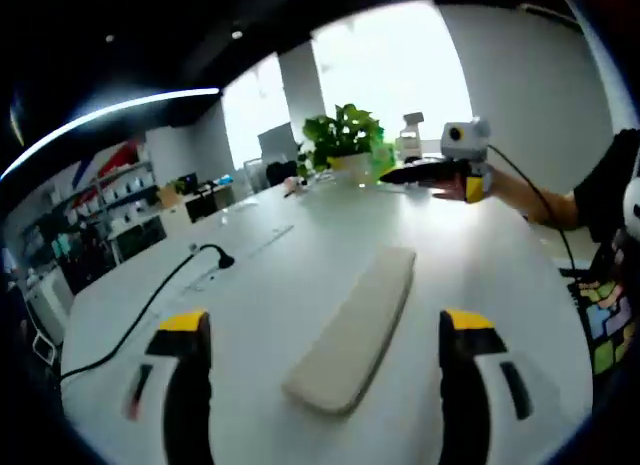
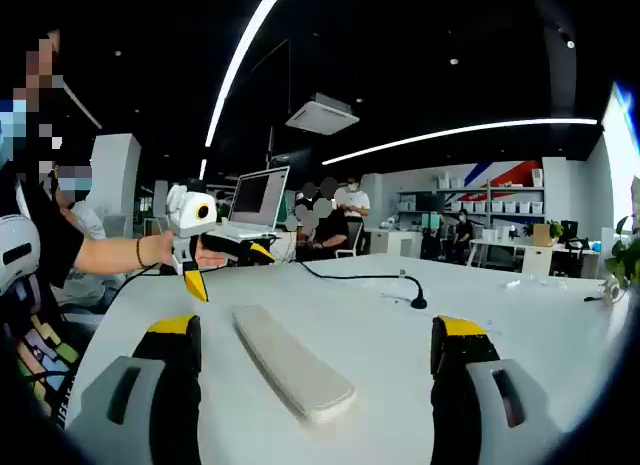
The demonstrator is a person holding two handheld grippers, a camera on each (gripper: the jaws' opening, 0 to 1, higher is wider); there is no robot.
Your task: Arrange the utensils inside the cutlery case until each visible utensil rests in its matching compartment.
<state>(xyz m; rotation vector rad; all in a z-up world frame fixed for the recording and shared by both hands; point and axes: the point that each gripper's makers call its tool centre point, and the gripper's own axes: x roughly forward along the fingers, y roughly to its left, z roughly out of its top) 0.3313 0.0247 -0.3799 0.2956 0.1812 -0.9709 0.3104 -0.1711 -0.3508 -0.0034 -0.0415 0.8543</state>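
Observation:
A long beige cutlery case (image 1: 355,325) lies shut and flat on the white table (image 1: 470,255), and whatever is inside is hidden. My left gripper (image 1: 325,323) hovers just short of the case's near end, open, with nothing between its yellow-tipped fingers (image 1: 185,330). In the right gripper view the same case (image 2: 290,365) runs away to the upper left. My right gripper (image 2: 315,327) stands open over it from the opposite side and holds nothing. Each gripper also appears in the other's view, held up in a hand above the table: the right gripper (image 1: 450,170) and the left gripper (image 2: 215,247).
A black cable ending in a small stand (image 1: 215,255) (image 2: 410,303) crosses the table beside the case. A potted plant (image 1: 345,135) and bottles stand at one end, a laptop (image 2: 255,200) at the other. Several people (image 2: 330,225) sit beyond the table.

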